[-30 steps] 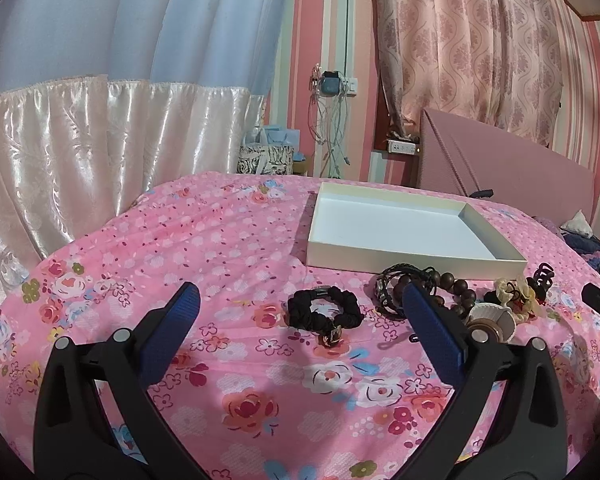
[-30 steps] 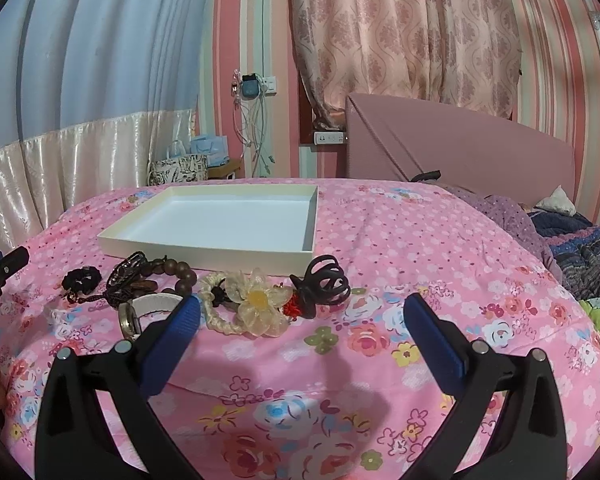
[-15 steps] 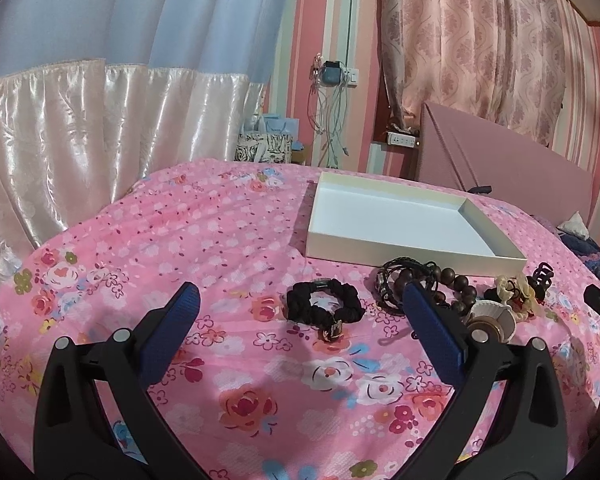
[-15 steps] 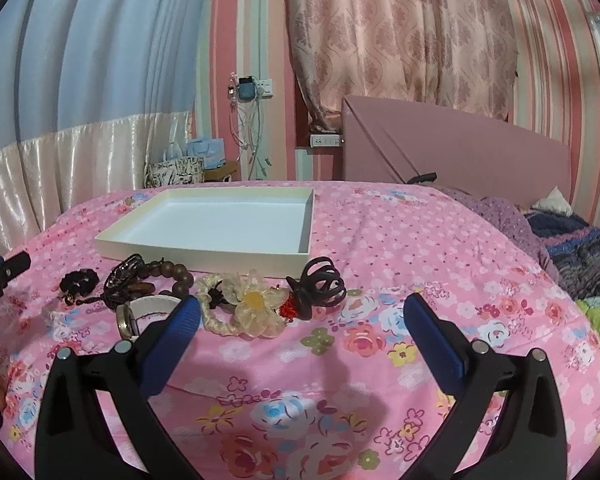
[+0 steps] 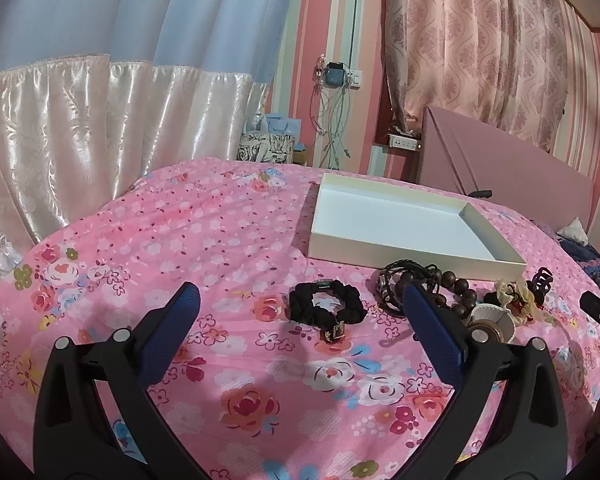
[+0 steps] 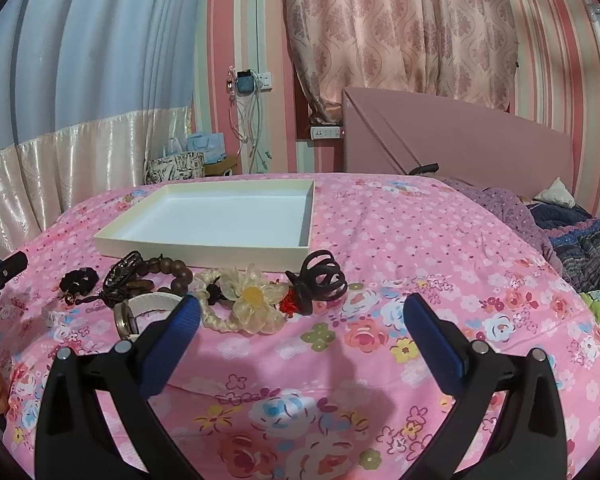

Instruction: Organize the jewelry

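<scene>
A shallow white tray (image 5: 416,254) (image 6: 204,252) lies empty on the pink floral bedspread. Along its near side sits a row of jewelry: a black braided bracelet (image 5: 326,308) (image 6: 78,280), a dark wooden bead bracelet (image 5: 454,284) (image 6: 172,272), a white watch (image 6: 148,306), a cream flower hair tie (image 6: 252,298) and a black claw clip (image 6: 320,280). My left gripper (image 5: 300,306) is open, hanging just short of the black bracelet. My right gripper (image 6: 300,312) is open too, near the flower tie and the claw clip. Neither holds anything.
Pale satin curtains hang at the left. A pink headboard (image 6: 460,140) stands at the back right, with rumpled dark bedding (image 6: 580,240) and a pillow beside it. Cables and a wall socket (image 5: 334,80) hang behind the bed. A patterned box (image 5: 266,148) sits past the far edge.
Both views have shifted slightly, the jewelry sitting a little lower and closer than a second ago. The grippers remain open and no item has moved.
</scene>
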Demonstrator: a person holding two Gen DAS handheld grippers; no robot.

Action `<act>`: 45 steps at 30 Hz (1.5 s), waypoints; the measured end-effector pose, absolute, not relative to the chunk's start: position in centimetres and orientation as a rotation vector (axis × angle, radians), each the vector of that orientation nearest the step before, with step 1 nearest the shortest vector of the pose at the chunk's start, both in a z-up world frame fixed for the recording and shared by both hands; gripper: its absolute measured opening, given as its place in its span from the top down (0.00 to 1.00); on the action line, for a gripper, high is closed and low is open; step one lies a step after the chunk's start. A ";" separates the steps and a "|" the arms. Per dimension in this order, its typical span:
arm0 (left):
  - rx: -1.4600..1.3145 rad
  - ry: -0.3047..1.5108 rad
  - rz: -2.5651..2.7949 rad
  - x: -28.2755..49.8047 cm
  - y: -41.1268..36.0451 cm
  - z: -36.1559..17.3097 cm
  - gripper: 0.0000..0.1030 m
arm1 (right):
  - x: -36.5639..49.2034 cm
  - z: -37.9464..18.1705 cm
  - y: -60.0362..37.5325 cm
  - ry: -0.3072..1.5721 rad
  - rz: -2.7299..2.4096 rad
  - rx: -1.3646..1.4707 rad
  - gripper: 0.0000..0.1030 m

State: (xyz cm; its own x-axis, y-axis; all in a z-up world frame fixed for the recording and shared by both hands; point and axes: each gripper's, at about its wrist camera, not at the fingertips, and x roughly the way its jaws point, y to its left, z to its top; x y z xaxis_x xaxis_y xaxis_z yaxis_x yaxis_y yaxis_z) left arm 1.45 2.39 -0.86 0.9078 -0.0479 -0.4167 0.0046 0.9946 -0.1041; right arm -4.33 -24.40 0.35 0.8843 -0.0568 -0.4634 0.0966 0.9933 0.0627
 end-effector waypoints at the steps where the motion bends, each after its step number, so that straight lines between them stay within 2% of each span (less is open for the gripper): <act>1: -0.100 0.432 -0.026 1.4 2.4 -0.8 0.03 | -4.3 0.3 -24.4 0.480 -0.080 0.082 0.02; 10: -0.016 0.411 -0.024 1.7 1.1 -1.0 0.03 | -4.3 0.3 -24.3 0.478 -0.082 0.079 0.02; 21: 0.108 0.560 -0.161 3.6 -2.3 -2.1 0.03 | -4.2 0.2 -24.3 0.492 -0.070 0.077 0.02; 29: 0.102 0.623 -0.173 4.4 -3.3 -2.5 0.05 | -2.6 -0.4 -24.2 0.588 -0.010 0.080 0.02; 35: 0.046 0.653 -0.206 4.8 -4.9 -2.5 0.15 | -1.2 0.1 -23.5 0.569 0.027 0.123 0.03; 39: 0.062 0.705 -0.239 5.9 -6.1 -3.5 0.29 | -0.3 -0.3 -23.2 0.575 0.025 0.149 0.06; 44: 0.042 0.731 -0.274 6.6 -6.5 -3.9 0.34 | -0.2 -0.4 -23.3 0.581 0.034 0.162 0.06; 45: 0.044 0.742 -0.284 6.7 -6.7 -4.1 0.40 | 0.0 -0.4 -23.3 0.582 0.035 0.162 0.06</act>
State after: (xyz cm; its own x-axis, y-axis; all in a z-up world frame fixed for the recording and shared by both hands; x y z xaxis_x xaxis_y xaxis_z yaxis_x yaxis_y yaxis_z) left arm 6.69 -6.71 -4.05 0.7007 -0.2395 -0.6720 0.2704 0.9608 -0.0605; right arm -0.05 -23.29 -0.42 0.8349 0.0788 -0.5447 0.0125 0.9867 0.1618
